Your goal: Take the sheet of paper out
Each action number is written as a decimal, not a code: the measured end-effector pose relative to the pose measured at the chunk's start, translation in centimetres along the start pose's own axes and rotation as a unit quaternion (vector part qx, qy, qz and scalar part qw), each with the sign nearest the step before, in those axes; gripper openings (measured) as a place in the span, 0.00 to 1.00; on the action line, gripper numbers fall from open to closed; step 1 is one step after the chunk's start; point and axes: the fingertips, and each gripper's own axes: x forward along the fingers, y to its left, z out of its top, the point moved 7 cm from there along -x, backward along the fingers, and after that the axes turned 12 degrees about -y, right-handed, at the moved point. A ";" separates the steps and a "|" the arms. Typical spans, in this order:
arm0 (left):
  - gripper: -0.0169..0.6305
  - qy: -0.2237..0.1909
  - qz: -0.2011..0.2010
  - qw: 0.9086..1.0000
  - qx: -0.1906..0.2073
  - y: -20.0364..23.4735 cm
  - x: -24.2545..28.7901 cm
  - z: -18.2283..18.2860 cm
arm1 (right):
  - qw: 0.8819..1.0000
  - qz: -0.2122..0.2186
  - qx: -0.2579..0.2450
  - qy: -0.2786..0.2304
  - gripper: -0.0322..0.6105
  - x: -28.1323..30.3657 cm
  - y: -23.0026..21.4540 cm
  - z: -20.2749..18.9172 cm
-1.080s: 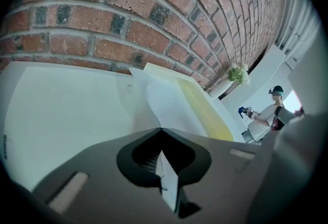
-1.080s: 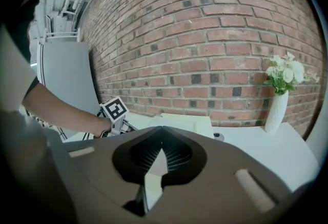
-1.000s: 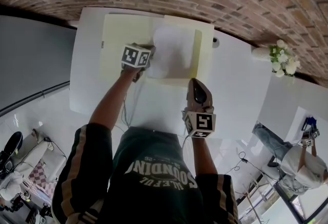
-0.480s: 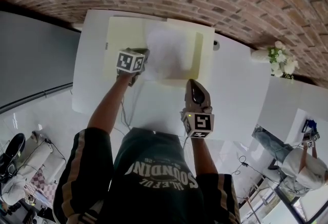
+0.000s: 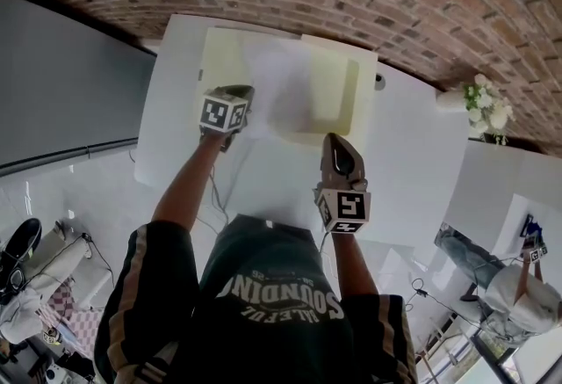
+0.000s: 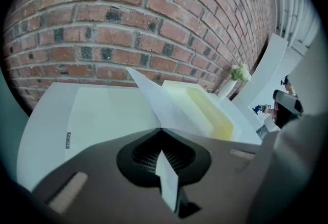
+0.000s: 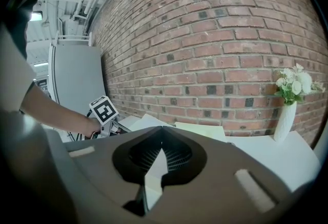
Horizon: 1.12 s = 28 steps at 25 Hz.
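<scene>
1. The left gripper view alone shows the grip: the left gripper (image 6: 161,128) is clenched on the edge of the white sheet (image 6: 159,102).
2. The sheet slants up over the open yellow folder (image 6: 205,107).
3. The right gripper view shows the right gripper (image 7: 163,126) with its jaws together, empty.
4. The head view places the right gripper short of the folder, over the white table (image 5: 413,145).
5. Count: one sheet, one folder, two grippers.
</scene>
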 end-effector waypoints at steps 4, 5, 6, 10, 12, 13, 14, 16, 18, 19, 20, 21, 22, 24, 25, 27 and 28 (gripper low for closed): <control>0.04 -0.020 0.012 1.000 0.014 -0.1 -2.3 0.1 | 1.000 0.009 -0.006 -0.014 0.05 -0.1 1.2 0.8; 0.04 -0.026 0.015 0.999 0.019 -0.2 -2.8 0.1 | 1.000 0.012 -0.007 -0.018 0.05 -0.1 1.5 1.0; 0.04 -0.032 0.019 0.999 0.025 -0.3 -3.4 0.1 | 1.000 0.015 -0.008 -0.021 0.05 -0.2 1.8 1.2; 0.04 -0.054 0.029 0.997 0.046 -1.1 -5.7 0.2 | 0.999 0.027 -0.013 -0.032 0.05 -0.6 3.0 1.9; 0.04 -0.066 0.030 0.996 0.054 -1.5 -6.9 0.6 | 0.999 0.032 -0.017 -0.038 0.05 -0.7 3.5 2.2; 0.04 -0.073 0.032 0.995 0.057 -1.7 -7.5 0.8 | 0.998 0.034 -0.018 -0.041 0.05 -0.7 3.8 2.4; 0.04 -0.081 0.035 0.994 0.059 -1.9 -8.1 1.0 | 0.998 0.037 -0.020 -0.044 0.05 -0.8 4.1 2.7; 0.05 -0.099 0.043 0.992 0.067 -2.3 -9.4 1.5 | 0.998 0.042 -0.022 -0.050 0.05 -0.8 4.7 3.3; 0.04 -0.119 0.051 0.988 0.080 -2.8 -10.7 2.1 | 0.997 0.046 -0.026 -0.058 0.05 -0.7 5.2 3.9; 0.04 -0.129 0.054 0.986 0.090 -3.1 -11.3 2.5 | 0.997 0.047 -0.028 -0.063 0.05 -0.6 5.3 4.2; 0.04 -0.141 0.057 0.983 0.100 -3.5 -11.9 2.9 | 0.996 0.049 -0.030 -0.067 0.05 -0.5 5.4 4.5; 0.04 -0.152 0.059 0.981 0.110 -3.9 -12.5 3.3 | 0.996 0.050 -0.032 -0.071 0.05 -0.4 5.5 4.8; 0.04 -0.164 0.061 0.978 0.117 -4.2 -13.2 3.8 | 0.995 0.052 -0.033 -0.075 0.05 -0.4 5.6 5.2; 0.04 -0.188 0.067 0.971 0.130 -4.8 -14.4 4.6 | 0.994 0.056 -0.036 -0.082 0.05 -0.2 5.7 5.9; 0.04 -0.199 0.071 0.968 0.136 -5.1 -14.9 5.0 | 0.994 0.057 -0.038 -0.086 0.05 -0.1 5.8 6.2; 0.04 -0.217 0.074 0.962 0.146 -5.6 -16.0 5.8 | 0.993 0.060 -0.041 -0.092 0.05 0.0 5.8 6.9; 0.04 -0.224 0.075 0.960 0.150 -5.9 -16.5 6.2 | 0.993 0.061 -0.043 -0.094 0.05 0.0 5.9 7.2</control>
